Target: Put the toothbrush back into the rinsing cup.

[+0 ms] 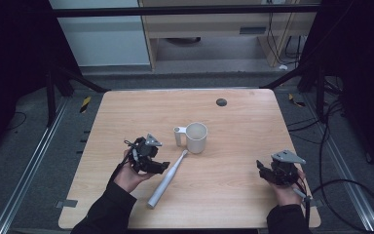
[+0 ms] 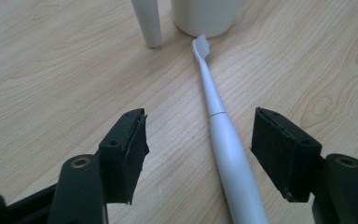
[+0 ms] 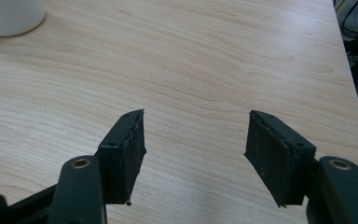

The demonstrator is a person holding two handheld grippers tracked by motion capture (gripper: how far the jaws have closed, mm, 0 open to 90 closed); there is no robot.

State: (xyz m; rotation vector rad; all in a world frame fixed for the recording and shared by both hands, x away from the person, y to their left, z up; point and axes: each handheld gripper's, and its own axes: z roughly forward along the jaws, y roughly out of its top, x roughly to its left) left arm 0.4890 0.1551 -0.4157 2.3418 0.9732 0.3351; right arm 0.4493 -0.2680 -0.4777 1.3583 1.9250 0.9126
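Above the toothbrush, the left tool gapes wide (gripping nothing).

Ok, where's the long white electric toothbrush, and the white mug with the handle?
long white electric toothbrush (image 2: 226,144): left gripper view, on the thick handle lying between the open jaws.
white mug with the handle (image 1: 196,138): high view, on the mug's round outer wall.

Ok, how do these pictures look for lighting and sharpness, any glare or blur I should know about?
High view: dim surroundings, evenly lit table, soft overall, with the mug and toothbrush plain to see. Left gripper view: wood grain and toothbrush crisp, left hand-held gripper jaws slightly soft. Right gripper view: pale sheen on the table near the bottom edge, no harsh glare.
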